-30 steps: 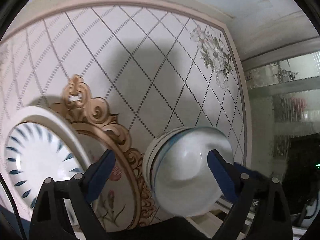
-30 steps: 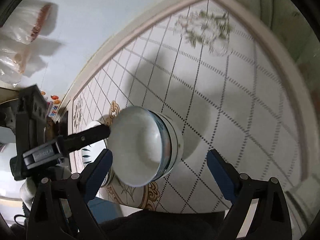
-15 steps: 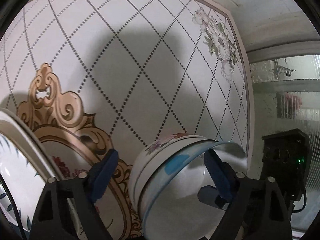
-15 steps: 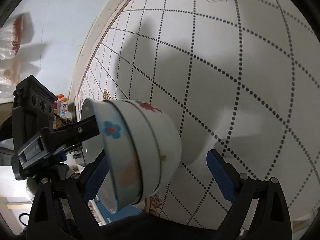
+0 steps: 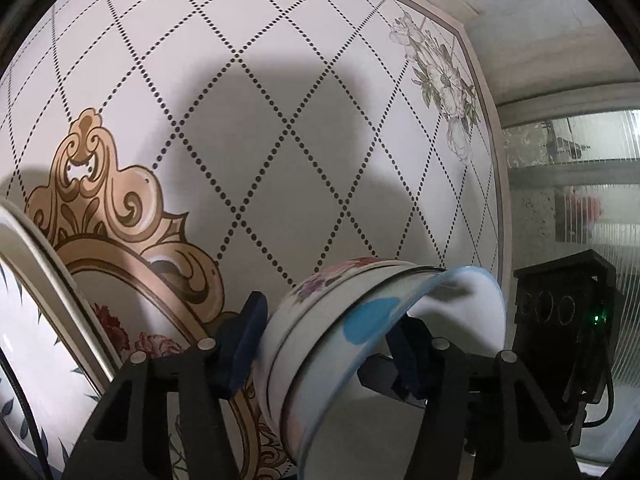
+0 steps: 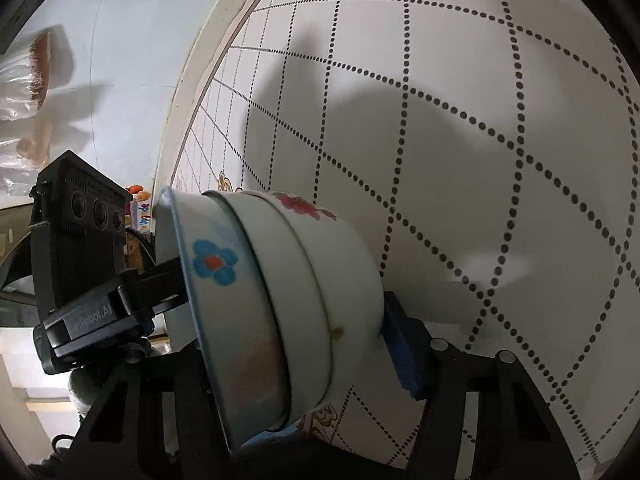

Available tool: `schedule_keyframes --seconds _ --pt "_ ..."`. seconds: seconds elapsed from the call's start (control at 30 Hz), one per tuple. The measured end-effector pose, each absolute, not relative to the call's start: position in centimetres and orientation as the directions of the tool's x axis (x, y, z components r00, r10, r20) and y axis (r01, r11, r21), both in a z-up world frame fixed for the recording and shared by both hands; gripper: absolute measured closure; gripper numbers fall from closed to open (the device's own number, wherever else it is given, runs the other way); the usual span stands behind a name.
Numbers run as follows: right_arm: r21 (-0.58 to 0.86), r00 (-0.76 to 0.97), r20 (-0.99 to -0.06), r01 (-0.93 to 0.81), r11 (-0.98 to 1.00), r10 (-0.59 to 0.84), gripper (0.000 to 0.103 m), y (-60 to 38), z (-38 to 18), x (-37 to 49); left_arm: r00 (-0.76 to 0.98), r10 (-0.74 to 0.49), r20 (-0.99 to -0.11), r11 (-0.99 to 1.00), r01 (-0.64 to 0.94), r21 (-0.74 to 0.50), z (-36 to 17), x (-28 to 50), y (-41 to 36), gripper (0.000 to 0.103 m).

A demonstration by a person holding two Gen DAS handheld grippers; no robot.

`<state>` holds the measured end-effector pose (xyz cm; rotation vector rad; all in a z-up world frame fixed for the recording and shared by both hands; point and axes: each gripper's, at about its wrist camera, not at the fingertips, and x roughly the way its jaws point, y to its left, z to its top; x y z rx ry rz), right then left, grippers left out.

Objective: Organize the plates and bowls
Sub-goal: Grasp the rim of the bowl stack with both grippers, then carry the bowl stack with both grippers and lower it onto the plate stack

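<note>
Left wrist view shows the left gripper [image 5: 328,344] with its two blue pads squeezed on a stack of bowls [image 5: 360,344]. One pad touches the flowery bowl's outer side and the other sits inside the blue-rimmed bowl. The stack is tipped on its side over the surface [image 5: 280,140], which has dotted diamond lines. A plate [image 5: 36,320] with blue leaf marks sits just left of the stack. The right gripper's black body shows to the right of the stack.

Right wrist view shows the right gripper [image 6: 384,344]. One blue pad [image 6: 404,352] touches the stack's flowery bowl. Its other pad is hidden behind the bowls, so I cannot tell if it is squeezing.
</note>
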<state>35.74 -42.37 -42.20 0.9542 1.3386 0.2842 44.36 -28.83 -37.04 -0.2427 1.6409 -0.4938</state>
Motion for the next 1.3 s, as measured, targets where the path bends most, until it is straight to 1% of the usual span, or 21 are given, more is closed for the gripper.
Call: schedule_keyframes --seconds 0.37,0.73,1.07,1.3 --pt "0.709 0.253 -0.701 0.341 0.617 0.667 0.042 -42.2 -41.5 35.4 -0.134 -0.398 -0.908 0.906 0.101 -0.412 -36.3 43.9 -28.5 0.048" --pt "0.712 0.237 -0.701 0.292 0.639 0.673 0.042 -40.1 -37.9 36.9 -0.086 -0.407 -0.909 0.908 0.067 -0.413 -32.6 44.3 -25.2 0.048" --pt "0.726 0.180 -0.688 0.197 0.659 0.703 0.042 -34.3 -34.4 39.4 -0.031 -0.407 -0.913 0.913 -0.027 -0.406 -29.7 45.5 -18.2 0.048" --pt "0.737 0.098 -0.675 0.130 0.663 0.731 0.042 -28.0 -34.1 41.5 0.013 -0.391 -0.920 0.911 -0.132 -0.390 -29.7 45.7 -11.3 0.048"
